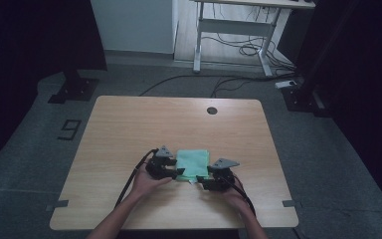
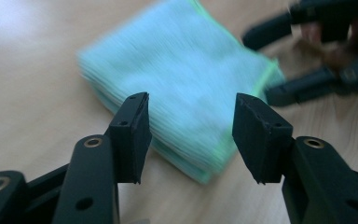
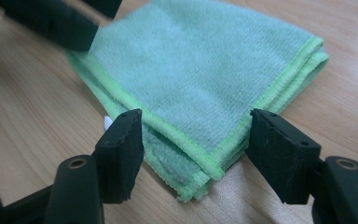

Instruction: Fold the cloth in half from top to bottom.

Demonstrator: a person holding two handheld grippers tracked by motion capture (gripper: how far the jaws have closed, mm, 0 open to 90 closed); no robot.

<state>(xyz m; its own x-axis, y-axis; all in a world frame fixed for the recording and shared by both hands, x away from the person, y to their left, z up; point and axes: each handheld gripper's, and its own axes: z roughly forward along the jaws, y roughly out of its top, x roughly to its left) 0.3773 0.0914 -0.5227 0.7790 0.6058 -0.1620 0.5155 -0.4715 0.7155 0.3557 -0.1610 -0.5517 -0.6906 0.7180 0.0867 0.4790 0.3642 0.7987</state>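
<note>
A folded green cloth (image 1: 193,163) lies flat on the wooden table (image 1: 129,129), near the front middle. My left gripper (image 1: 178,172) sits at the cloth's left edge, held by a hand. Its jaws stand open, with a corner of the cloth (image 2: 182,70) in front of them and the pads apart from it (image 2: 191,100). My right gripper (image 1: 202,182) is at the cloth's front right corner. Its jaws (image 3: 196,116) are open on either side of that corner of the cloth (image 3: 200,65) without pressing on it. The other gripper (image 2: 307,60) appears blurred beyond the cloth.
A small white tag (image 3: 107,122) pokes out from under the cloth's edge. A round cable hole (image 1: 211,110) sits near the table's far edge. Beyond the table are floor cables (image 1: 238,50), a desk frame (image 1: 234,30) and two stand bases (image 1: 72,89).
</note>
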